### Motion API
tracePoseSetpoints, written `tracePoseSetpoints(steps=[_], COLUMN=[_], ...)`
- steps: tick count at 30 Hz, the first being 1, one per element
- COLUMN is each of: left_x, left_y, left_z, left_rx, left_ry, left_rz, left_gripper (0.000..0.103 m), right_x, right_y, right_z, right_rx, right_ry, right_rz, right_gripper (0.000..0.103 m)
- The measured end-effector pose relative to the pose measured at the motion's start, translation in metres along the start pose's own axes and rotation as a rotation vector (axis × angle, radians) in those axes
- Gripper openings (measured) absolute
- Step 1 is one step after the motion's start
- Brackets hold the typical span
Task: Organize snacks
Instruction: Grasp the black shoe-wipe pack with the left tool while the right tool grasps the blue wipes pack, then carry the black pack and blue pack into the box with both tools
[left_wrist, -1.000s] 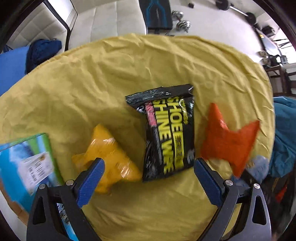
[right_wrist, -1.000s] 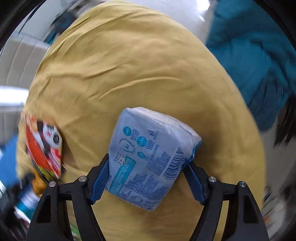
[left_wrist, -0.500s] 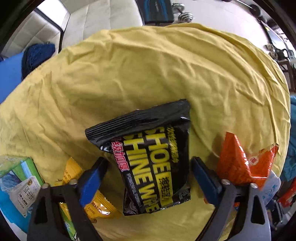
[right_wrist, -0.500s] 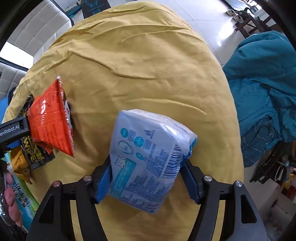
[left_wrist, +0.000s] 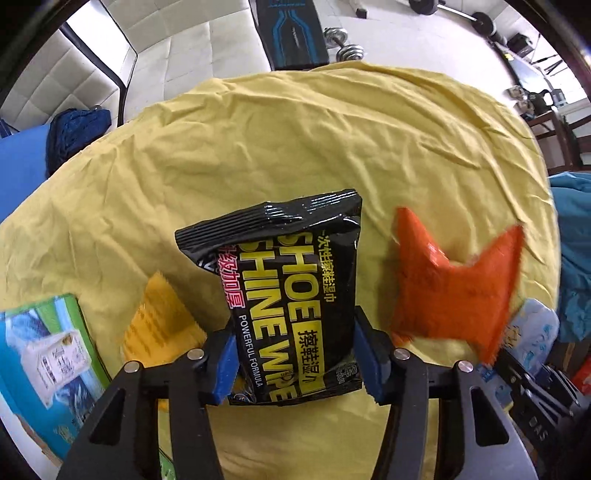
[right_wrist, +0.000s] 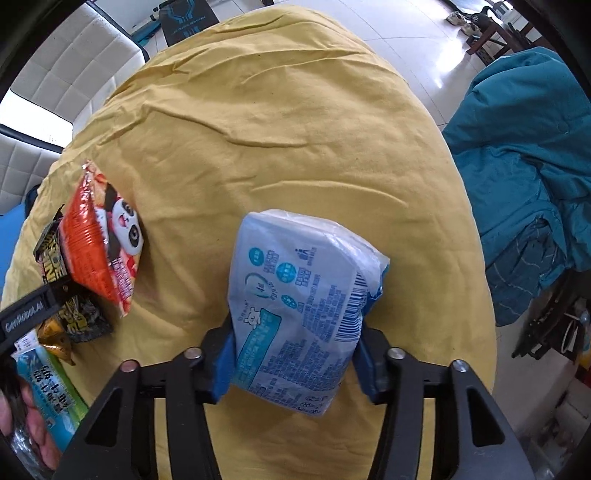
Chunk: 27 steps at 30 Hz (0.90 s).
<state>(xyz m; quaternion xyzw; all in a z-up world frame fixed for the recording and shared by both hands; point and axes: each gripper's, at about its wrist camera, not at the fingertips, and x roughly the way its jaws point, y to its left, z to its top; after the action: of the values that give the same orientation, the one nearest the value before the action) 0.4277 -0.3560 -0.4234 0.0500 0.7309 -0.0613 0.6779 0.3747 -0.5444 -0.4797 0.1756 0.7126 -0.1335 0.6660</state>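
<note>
Landmark: wrinkled yellow cloth (left_wrist: 295, 147) over the round table.

Left gripper (left_wrist: 295, 365) is clamped on the glossy black shoe-wipe packet with yellow lettering (left_wrist: 291, 295), held above the cloth's near half. Orange crinkled snack bag (left_wrist: 450, 284) is right of that packet; yellow snack bag (left_wrist: 162, 325) is left of it, and a green-blue box (left_wrist: 44, 369) sits at the cloth's left edge.

Right gripper (right_wrist: 295, 358) is clamped on a pale blue plastic tissue pack (right_wrist: 299, 306) above the cloth's near centre.

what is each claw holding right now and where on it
Left claw: the black shoe wipe pack, pinched across its lower sides. Right claw: the pale blue tissue pack, gripped across its lower sides.
</note>
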Motion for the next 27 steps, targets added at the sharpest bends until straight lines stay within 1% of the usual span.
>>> tracePoseSetpoints(steps=[1, 4, 11, 13, 17, 20, 24, 27], left_x=[-0.007, -0.022, -0.053, -0.062, -0.083, -0.095, -0.125, -0.144], left_y=[-0.003, -0.001, -0.002, -0.003, 0.001, 0.01, 0.022, 0.04], left_z=[-0.006, -0.02, -0.057, -0.065, -0.082, -0.087, -0.109, -0.125], left_rx=[0.006, 0.023, 0.077, 0.088, 0.105, 0.106, 0.111, 0.112], left_ry=[-0.011, -0.049, -0.097, -0.112, -0.152, -0.178, -0.227, -0.258], left_rz=[-0.005, -0.01, -0.045, -0.056, -0.079, -0.102, -0.117, -0.125], left_gripper=[0.052, 0.052, 0.051, 0.051, 0.051, 0.051, 0.051, 0.051], right_x=[-0.004, -0.019, -0.045, -0.05, -0.075, -0.096, -0.124, -0.144], right_y=[0.003, 0.005, 0.012, 0.016, 0.026, 0.035, 0.047, 0.065], right_z=[-0.002, -0.011, -0.039, -0.05, -0.073, -0.088, -0.101, -0.112], right_rx=[-0.004, -0.02, -0.067, -0.076, -0.103, -0.128, -0.155, -0.178], right_ry=[-0.003, -0.019, -0.043, -0.055, -0.084, -0.114, -0.154, -0.184], right_rz=[0.003, 0.007, 0.038, 0.042, 0.06, 0.068, 0.076, 0.099], right_gripper=[0.049, 0.048, 0.044, 0.044, 0.042, 0.042, 0.042, 0.042])
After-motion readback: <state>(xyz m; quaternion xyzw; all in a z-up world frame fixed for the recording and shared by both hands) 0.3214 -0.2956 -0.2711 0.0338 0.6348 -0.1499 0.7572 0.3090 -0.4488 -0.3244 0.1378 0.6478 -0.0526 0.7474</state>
